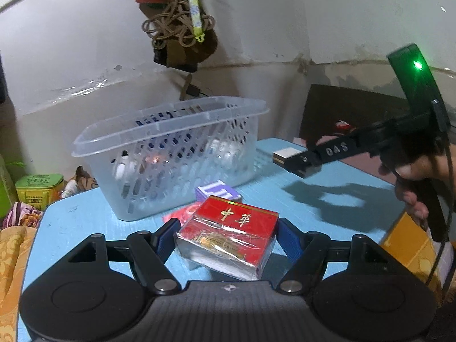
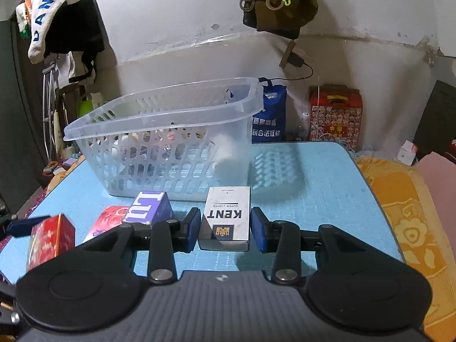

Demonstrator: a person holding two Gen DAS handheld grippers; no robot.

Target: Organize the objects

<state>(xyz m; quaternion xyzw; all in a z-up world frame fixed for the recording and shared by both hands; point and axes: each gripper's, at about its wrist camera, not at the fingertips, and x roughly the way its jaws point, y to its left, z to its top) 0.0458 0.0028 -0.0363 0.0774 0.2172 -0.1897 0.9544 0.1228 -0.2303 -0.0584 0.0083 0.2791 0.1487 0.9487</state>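
My left gripper (image 1: 228, 236) is shut on a red cigarette pack (image 1: 228, 235) and holds it above the blue table (image 1: 313, 199); the pack also shows in the right wrist view (image 2: 52, 242). My right gripper (image 2: 225, 228) is shut on a white Kent pack (image 2: 226, 218), which also shows in the left wrist view (image 1: 289, 156), lifted over the table. A clear plastic basket (image 1: 171, 154) (image 2: 165, 142) stands at the back of the table with small items inside. A purple box (image 2: 149, 208) (image 1: 216, 191) and a flat red-pink packet (image 2: 107, 221) lie in front of the basket.
A yellow-green tin (image 1: 38, 189) sits off the table's left edge. A blue bag (image 2: 269, 114) and a red patterned box (image 2: 336, 114) stand behind the table by the wall. Orange patterned cloth (image 2: 404, 213) lies to the right. Ropes and a bag (image 1: 182, 28) hang on the wall.
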